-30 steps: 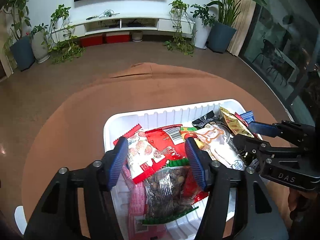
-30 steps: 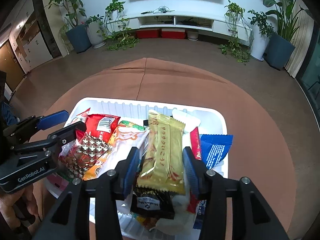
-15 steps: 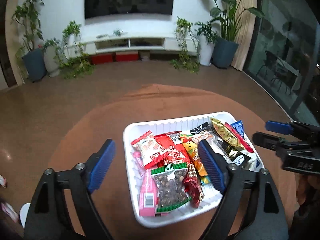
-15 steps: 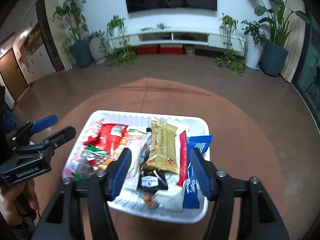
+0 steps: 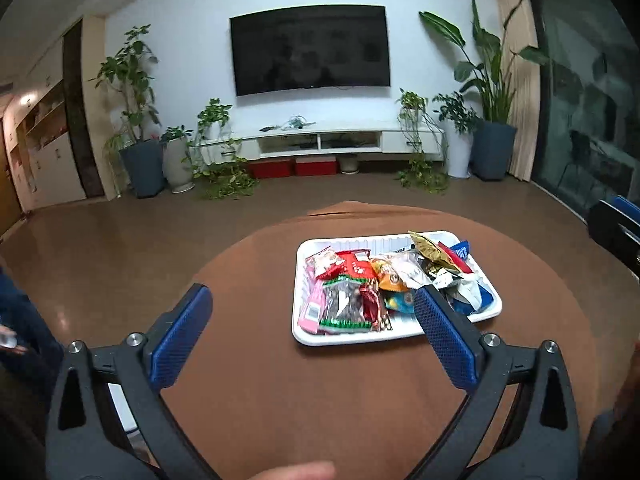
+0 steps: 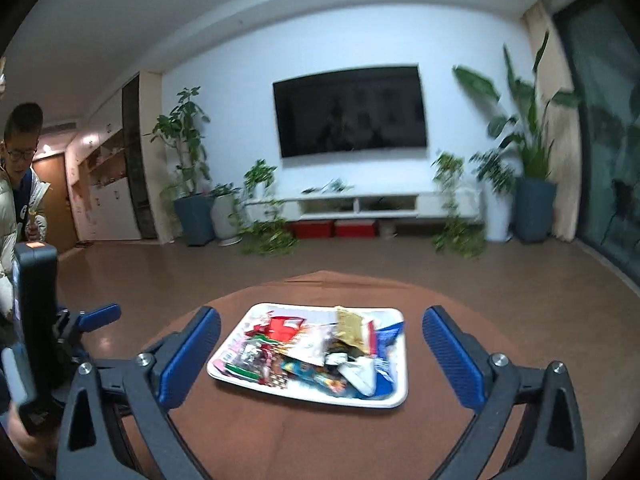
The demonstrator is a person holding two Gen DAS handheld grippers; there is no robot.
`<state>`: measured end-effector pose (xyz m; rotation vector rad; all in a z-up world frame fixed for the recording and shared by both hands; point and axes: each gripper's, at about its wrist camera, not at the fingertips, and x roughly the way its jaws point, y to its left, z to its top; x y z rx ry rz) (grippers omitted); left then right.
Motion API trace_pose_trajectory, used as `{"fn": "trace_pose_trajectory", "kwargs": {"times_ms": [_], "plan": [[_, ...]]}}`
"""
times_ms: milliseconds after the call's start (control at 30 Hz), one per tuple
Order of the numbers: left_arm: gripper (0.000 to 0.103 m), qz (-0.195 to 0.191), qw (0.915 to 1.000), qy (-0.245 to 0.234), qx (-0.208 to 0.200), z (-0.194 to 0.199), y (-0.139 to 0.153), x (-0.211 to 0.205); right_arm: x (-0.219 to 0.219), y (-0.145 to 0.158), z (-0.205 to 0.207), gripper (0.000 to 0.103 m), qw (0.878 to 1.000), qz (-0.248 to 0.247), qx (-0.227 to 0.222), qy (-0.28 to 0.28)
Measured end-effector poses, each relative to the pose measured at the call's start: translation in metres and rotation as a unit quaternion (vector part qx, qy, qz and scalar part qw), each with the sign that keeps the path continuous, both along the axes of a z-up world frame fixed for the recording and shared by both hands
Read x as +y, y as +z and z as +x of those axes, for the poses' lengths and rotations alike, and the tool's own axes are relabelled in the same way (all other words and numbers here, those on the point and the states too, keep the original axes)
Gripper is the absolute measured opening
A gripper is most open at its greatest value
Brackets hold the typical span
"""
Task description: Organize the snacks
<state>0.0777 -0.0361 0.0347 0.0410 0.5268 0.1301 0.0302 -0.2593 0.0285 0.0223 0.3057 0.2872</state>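
Left tongs (image 5: pixel 312 334) and right tongs (image 6: pixel 320 358) have just spread wide, both empty, above the worktop (image 5: pixel 248 272); the snack-filled white tray (image 5: pixel 298 276) sits toward its far edge.

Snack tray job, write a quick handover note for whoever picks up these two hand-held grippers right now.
Left hand-held gripper: jaws have just been opening, now wide, nothing between them, held back from the tray.
Right hand-held gripper: the same, just opened wide and empty.
The white tray sits on the round brown table, away from both grippers.
All visible snack packets are in the tray: the nut bag at the near left, the gold packet standing up at the back right, the blue packet along the right side.
Done: no packets loose on the table.
Left: apparently nothing; perhaps flatten the gold packet.
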Motion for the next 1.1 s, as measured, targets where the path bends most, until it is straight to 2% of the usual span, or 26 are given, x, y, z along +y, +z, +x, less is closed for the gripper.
{"fn": "trace_pose_trajectory", "kwargs": {"times_ms": [133, 400, 700, 1100], "plan": [[0.102, -0.007, 0.9999, 0.002, 0.014, -0.028, -0.001, -0.003, -0.004, 0.002, -0.026, 0.103, 1.000, -0.014, -0.008, -0.008], [0.102, -0.019, 0.9984, 0.012, 0.052, -0.077, -0.011, -0.012, -0.012, -0.008, -0.053, 0.103, 0.998, -0.022, 0.036, -0.045], [0.102, -0.036, 0.9974, 0.011, 0.061, -0.101, -0.007, -0.008, -0.009, -0.029, -0.066, 0.103, 0.992, -0.029, 0.101, -0.066], [0.102, -0.043, 0.9957, 0.019, 0.080, -0.102, -0.012, 0.000, -0.006, -0.041, -0.072, 0.103, 0.988, -0.036, 0.135, -0.072]]}}
